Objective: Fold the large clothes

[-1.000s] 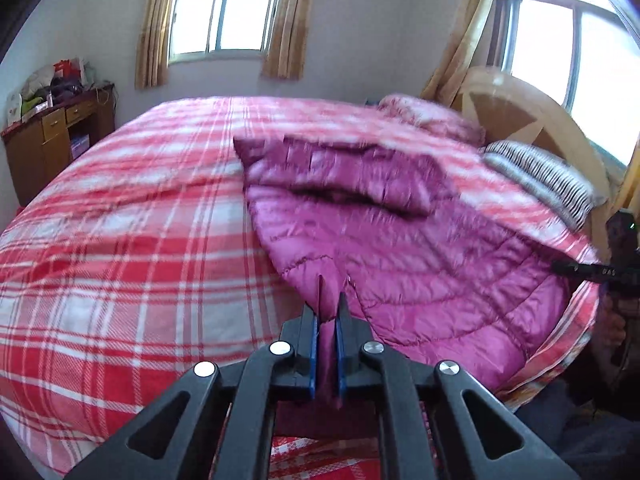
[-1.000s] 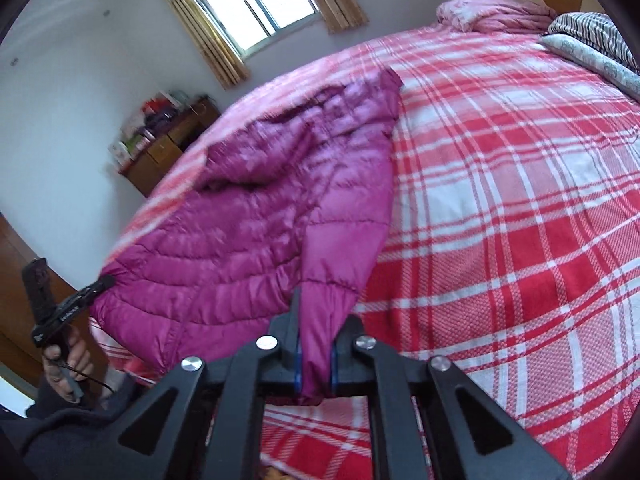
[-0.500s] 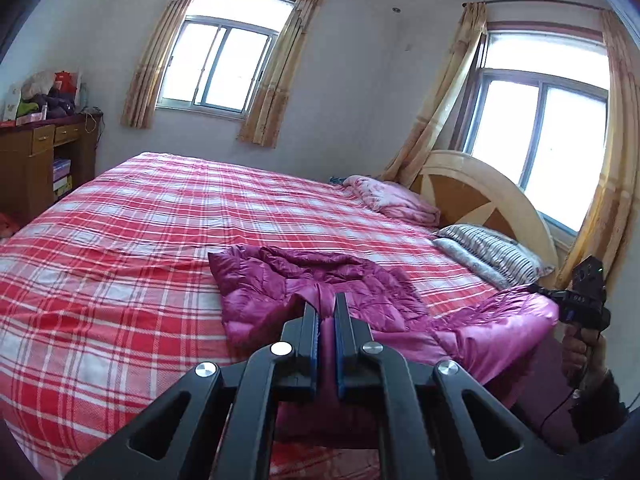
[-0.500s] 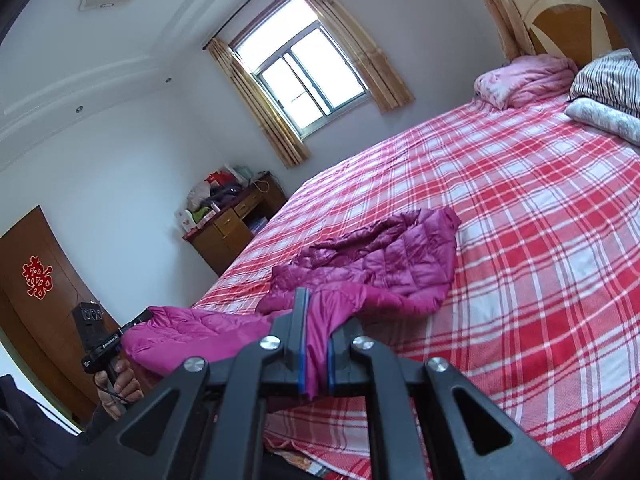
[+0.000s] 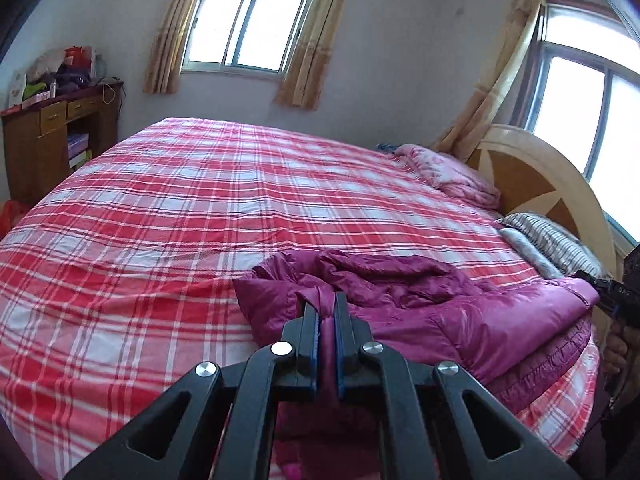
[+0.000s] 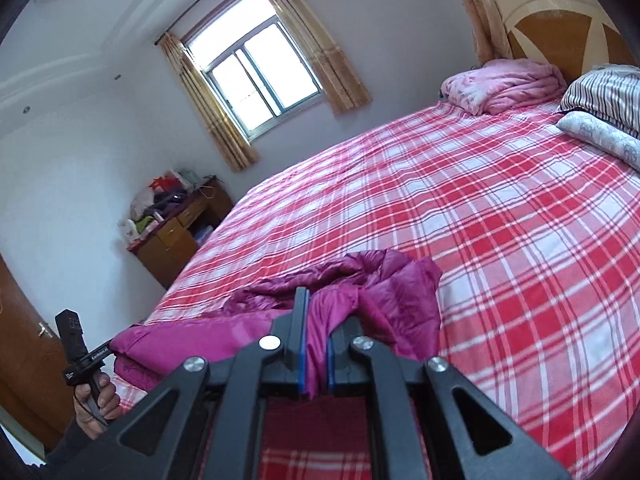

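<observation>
A magenta quilted puffer jacket [image 5: 420, 300] lies bunched near the front edge of the bed, its near hem lifted off the plaid cover. My left gripper [image 5: 327, 308] is shut on one corner of the jacket's hem. My right gripper [image 6: 316, 316] is shut on the other corner, with the jacket [image 6: 384, 292] draped over its right finger. Each gripper also shows at the edge of the other's view: the right one in the left wrist view [image 5: 600, 282], the left one in the right wrist view [image 6: 108, 348]. The jacket's far part is crumpled on the bed.
The bed has a red and white plaid cover [image 5: 200, 208]. A folded pink blanket [image 5: 448, 172] and striped pillows [image 5: 552, 240] lie by the wooden headboard [image 5: 540, 172]. A wooden desk [image 5: 52, 136] with clutter stands at the far left by the window.
Both grippers have lifted the jacket's hem and pulled it toward the bed's front edge. The jacket, earlier spread flat, is now bunched up. The cameras tilted up, then slightly back down.
</observation>
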{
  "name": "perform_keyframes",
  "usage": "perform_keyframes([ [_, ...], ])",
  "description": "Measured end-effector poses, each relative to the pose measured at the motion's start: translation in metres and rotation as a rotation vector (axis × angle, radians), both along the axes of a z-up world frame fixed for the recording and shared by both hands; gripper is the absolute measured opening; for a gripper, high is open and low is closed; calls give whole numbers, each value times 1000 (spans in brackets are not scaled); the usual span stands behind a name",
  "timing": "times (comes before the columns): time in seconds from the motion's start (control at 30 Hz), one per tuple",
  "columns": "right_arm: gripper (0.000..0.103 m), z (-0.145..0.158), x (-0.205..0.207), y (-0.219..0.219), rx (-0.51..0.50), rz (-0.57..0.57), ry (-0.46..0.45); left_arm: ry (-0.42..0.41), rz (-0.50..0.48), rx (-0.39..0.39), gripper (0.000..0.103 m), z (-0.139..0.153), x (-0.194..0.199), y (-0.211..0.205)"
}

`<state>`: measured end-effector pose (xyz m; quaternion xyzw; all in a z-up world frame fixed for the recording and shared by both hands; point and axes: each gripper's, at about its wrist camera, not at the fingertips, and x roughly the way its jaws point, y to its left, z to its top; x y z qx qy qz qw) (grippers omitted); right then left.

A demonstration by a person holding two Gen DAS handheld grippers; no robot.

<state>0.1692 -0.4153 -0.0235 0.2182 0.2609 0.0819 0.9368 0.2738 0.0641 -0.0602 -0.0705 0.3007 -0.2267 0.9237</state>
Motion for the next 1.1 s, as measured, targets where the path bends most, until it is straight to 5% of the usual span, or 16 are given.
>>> perform_keyframes([
  [0.23, 9, -37, 80, -13, -12, -47, 107, 78, 26, 88, 9, -26, 56, -24],
  [0.33, 9, -61, 105, -17, -6, -63, 169, 133, 33, 84, 11, -38, 75, -24],
  [0.43, 9, -80, 120, -20, -3, -80, 214, 104, 68, 49, 15, -32, 79, -15],
  [0.5, 9, -89, 129, -23, -3, -86, 244, 34, 155, 62, 31, -22, 76, -4],
  [0.53, 9, -92, 133, -23, -5, -82, 254, -5, 205, 79, 49, -16, 72, 1],
  [0.6, 9, -94, 140, -23, -12, -83, 260, -42, 218, 83, 56, -11, 67, 1],
  [0.83, 12, -93, 172, -17, -35, -100, 271, -180, 110, 309, 64, -16, 40, -85],
  [0.97, 18, -98, 180, -16, -16, -137, 303, -114, 142, 420, 65, -49, 57, -116],
  [1.1, 26, -88, 172, 5, -109, -164, 271, -10, 214, 521, 65, -83, 78, -121],
])
